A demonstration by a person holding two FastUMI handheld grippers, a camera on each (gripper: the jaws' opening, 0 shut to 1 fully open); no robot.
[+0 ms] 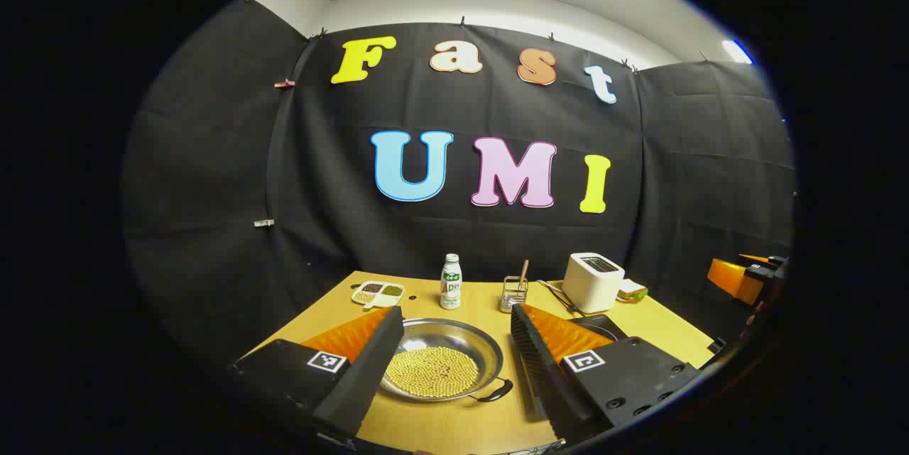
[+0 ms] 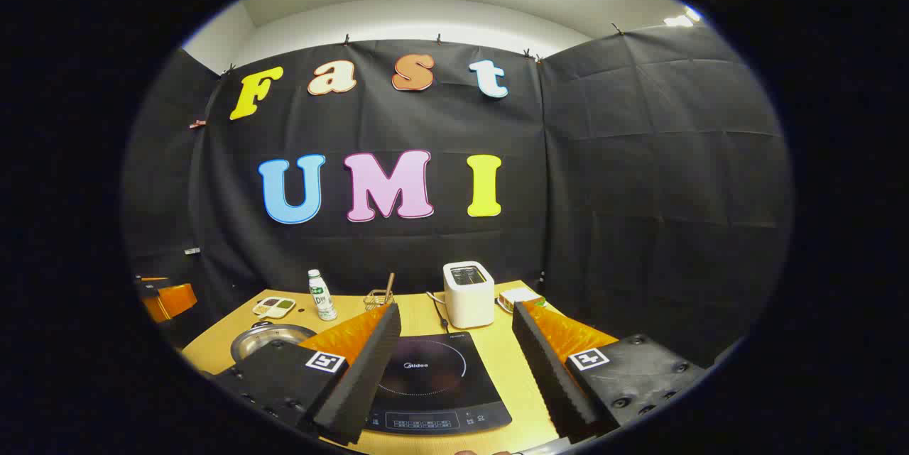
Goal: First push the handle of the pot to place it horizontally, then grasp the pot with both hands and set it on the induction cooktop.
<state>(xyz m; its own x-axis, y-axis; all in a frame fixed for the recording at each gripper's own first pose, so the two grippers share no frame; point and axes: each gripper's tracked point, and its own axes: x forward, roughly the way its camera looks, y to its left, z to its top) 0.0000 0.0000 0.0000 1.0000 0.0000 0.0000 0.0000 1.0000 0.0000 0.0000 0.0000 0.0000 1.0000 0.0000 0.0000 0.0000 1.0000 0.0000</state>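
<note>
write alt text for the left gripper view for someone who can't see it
A steel pot filled with yellow beans sits on a wooden table, framed between the open jaws of the left gripper, which touch nothing. One pot handle points toward the camera. Behind it stand a bottle, a divided dish and a white toaster.

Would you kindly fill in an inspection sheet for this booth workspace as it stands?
Surface: wooden table.
Job's things: pot holding yellow beans, one handle toward the camera; induction cooktop bare.
Clutter: sectioned dish, bottle, wire holder, toaster, sandwich, tongs.
Grippers: left gripper open, above the pot; right gripper open, above the cooktop.
Cables: nothing seen.
Surroundings: black cloth wall.
</note>
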